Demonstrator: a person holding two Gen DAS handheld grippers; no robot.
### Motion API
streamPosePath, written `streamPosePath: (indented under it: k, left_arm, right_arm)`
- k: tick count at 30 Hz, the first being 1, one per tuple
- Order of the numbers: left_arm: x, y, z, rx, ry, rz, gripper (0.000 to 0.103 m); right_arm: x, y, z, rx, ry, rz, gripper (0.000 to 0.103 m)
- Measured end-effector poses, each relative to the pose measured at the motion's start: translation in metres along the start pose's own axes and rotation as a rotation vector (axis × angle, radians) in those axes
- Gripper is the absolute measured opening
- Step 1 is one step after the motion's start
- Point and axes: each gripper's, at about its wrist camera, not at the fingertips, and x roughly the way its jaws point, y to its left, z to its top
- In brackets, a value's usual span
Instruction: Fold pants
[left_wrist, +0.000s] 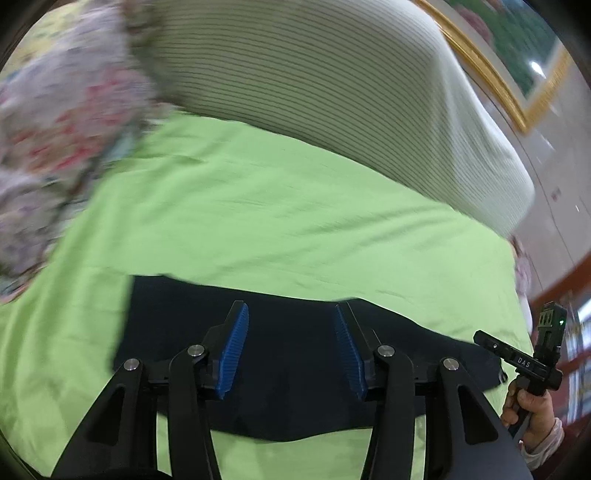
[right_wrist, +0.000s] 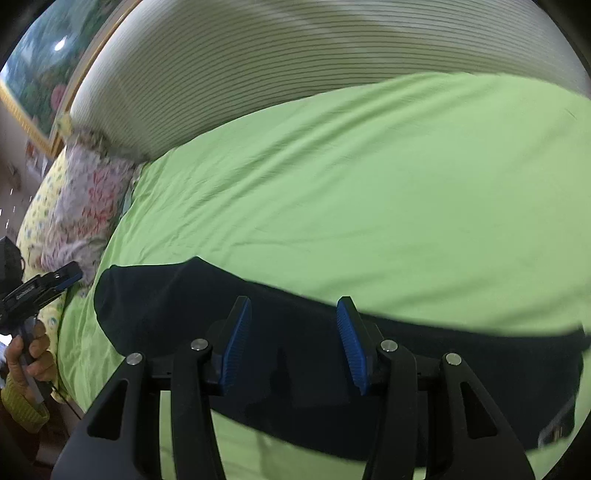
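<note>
Dark navy pants (left_wrist: 295, 354) lie flat as a folded band on a green bedsheet (left_wrist: 280, 206); they also show in the right wrist view (right_wrist: 461, 369). My left gripper (left_wrist: 291, 314) hovers over the pants, jaws wide apart and empty, blue pads (left_wrist: 236, 343) showing. My right gripper (right_wrist: 294, 310) hovers over the pants too, jaws wide apart and empty. The right gripper also shows in a hand at the left view's right edge (left_wrist: 532, 354); the left gripper shows at the right view's left edge (right_wrist: 40, 286).
A ribbed white headboard (left_wrist: 325, 92) rises behind the sheet (right_wrist: 369, 192). A floral pillow (left_wrist: 62, 129) lies at the left, also in the right wrist view (right_wrist: 88, 206). A gold-framed picture (left_wrist: 509, 62) hangs on the wall.
</note>
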Motion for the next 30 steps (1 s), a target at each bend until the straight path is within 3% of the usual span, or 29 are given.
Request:
streamPosePath:
  k: [19,30]
  left_arm:
    - [0.108,-0.251,-0.031,0.475,0.308,-0.301,0.06]
    - [0.163,-0.358,-0.065,0.725,0.486,-0.368,0.062]
  right_arm:
    - [-0.088,-0.101,-0.098,0.356,-0.1,-0.139,0.05]
    - [-0.093,-0.147,-0.124,0.545,-0.15,-0.144,0.05]
